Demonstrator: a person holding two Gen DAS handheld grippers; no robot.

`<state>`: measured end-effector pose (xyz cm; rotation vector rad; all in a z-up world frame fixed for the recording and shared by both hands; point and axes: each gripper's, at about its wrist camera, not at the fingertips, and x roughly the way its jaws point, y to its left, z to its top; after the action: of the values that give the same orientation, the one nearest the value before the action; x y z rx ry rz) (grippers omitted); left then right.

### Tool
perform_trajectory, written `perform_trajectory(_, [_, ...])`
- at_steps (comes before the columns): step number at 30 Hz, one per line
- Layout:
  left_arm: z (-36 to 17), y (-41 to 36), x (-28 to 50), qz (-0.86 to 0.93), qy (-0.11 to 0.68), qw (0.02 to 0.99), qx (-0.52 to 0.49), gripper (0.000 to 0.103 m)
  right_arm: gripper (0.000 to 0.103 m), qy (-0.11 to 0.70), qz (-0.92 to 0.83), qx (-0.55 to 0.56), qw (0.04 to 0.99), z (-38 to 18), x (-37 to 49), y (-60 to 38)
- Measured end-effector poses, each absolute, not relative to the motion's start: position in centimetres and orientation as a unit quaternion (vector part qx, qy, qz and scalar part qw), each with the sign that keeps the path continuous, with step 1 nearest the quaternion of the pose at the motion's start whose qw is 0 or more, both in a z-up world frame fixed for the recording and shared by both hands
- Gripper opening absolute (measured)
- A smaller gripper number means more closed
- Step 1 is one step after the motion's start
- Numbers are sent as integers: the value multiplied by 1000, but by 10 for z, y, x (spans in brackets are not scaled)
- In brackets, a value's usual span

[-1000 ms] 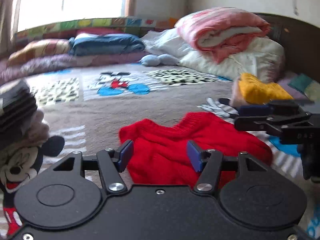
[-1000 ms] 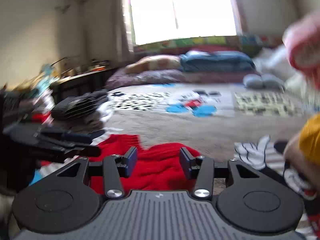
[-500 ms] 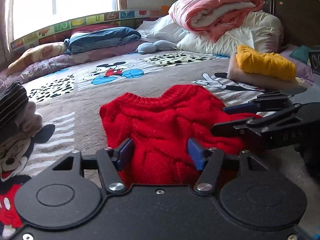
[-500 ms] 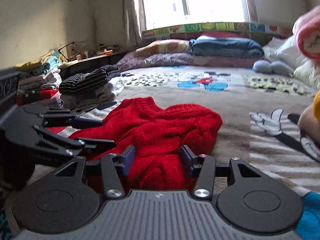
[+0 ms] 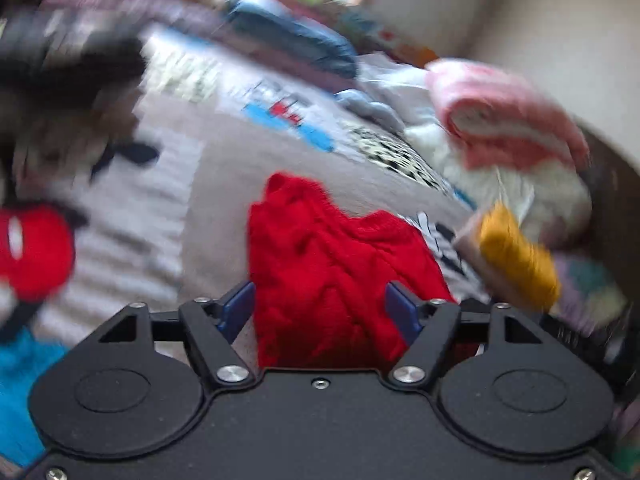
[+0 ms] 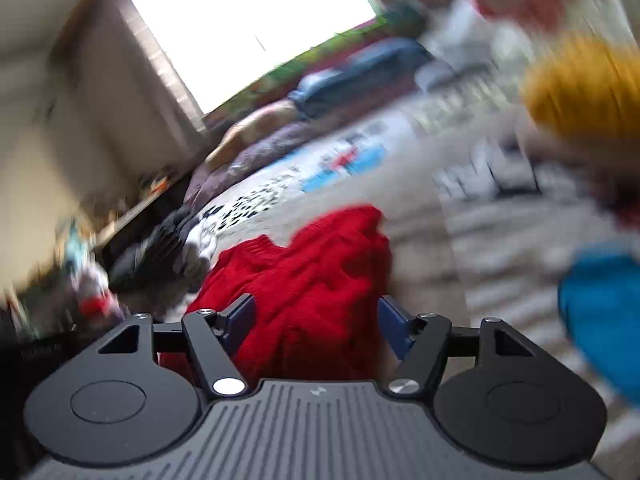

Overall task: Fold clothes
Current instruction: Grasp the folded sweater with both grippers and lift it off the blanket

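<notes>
A red knitted sweater [image 5: 332, 264] lies bunched on the cartoon-print bedspread [image 5: 208, 184]. My left gripper [image 5: 322, 312] is open, its blue fingers spread to either side of the sweater's near part, with the knit between them. In the right wrist view the same red sweater [image 6: 308, 280] lies between the spread fingers of my right gripper [image 6: 316, 318], which is also open. Both views are tilted and blurred by motion. Whether either gripper touches the knit I cannot tell.
A folded yellow garment [image 5: 516, 256] on a beige one sits to the right, also blurred as the yellow garment [image 6: 584, 84]. A pink and white quilt pile [image 5: 504, 128] lies at the headboard. Striped folded clothes [image 6: 160, 248] are stacked at the left.
Both cameras have rolled sideways and blurred. The sweater has been drawn into a narrower, taller bunch between the fingers. Neither gripper shows clearly in the other's view any longer.
</notes>
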<state>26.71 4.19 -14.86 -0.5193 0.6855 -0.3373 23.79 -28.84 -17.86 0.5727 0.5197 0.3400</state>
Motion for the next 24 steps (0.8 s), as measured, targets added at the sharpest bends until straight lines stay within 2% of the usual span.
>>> perform_trajectory(6, [-182,63,278,-142,353,844,-379,75,76,267,172,381,868,-206,246,-305])
perform_trajectory(8, [-184,68,263,-139,345,837,-400,75,73,271,174,414,851,-215,249,-311])
perform_trajectory(10, [-192,76,241,-132,334,824,-438,75,65,261,177,448,836,-225,243,-318])
perform_trajectory(13, [-198,81,209,-122,333,814,-459,67,57,206,186,498,821,-241,208,-333])
perform_trajectory(15, [-194,81,194,-112,349,809,-460,67,53,200,180,509,818,-245,192,-336])
perform_trajectory(19, [-189,89,176,-86,400,771,-488,67,53,251,172,486,819,-233,178,-330])
perform_trajectory(20, [-184,90,177,-77,416,765,-486,67,53,270,174,472,821,-229,174,-327])
perform_trajectory(24, [-153,86,187,-37,473,772,-424,81,58,287,175,498,800,-229,147,-335])
